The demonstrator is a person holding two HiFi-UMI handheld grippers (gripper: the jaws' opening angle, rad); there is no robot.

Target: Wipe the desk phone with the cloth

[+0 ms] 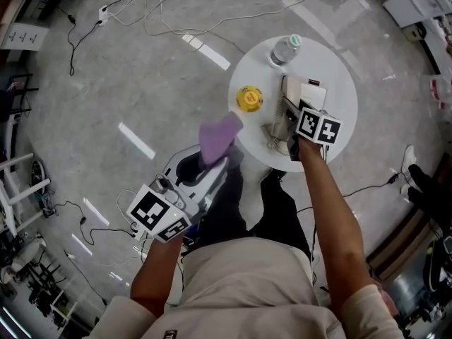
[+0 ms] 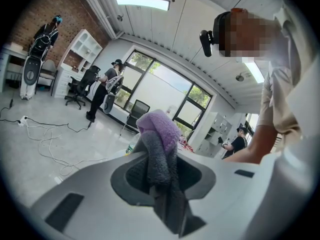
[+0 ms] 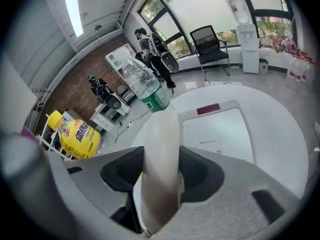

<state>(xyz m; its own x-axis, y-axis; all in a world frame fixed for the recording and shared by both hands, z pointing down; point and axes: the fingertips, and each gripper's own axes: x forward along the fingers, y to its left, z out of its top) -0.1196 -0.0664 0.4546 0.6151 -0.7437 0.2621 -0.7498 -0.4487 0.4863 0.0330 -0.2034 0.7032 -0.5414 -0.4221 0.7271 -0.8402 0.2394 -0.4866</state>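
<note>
The cream desk phone [image 1: 305,94] sits on the round white table [image 1: 339,76]; its flat base [image 3: 220,129] fills the right gripper view. My right gripper [image 1: 288,122] [image 3: 160,174] is shut on the phone's cream handset [image 3: 160,149], held just above the base, with the coiled cord [image 1: 272,143] hanging at the table's near edge. My left gripper [image 1: 215,162] [image 2: 160,169] is shut on a purple cloth [image 1: 220,136] [image 2: 159,134], which stands up from the jaws just off the table's left edge.
A water bottle [image 1: 285,49] [image 3: 147,91] and a yellow bottle [image 1: 249,98] [image 3: 75,134] stand on the table's far and left parts. Cables [image 1: 127,13] lie on the grey floor. Office chairs and people [image 2: 107,91] are far off by the windows.
</note>
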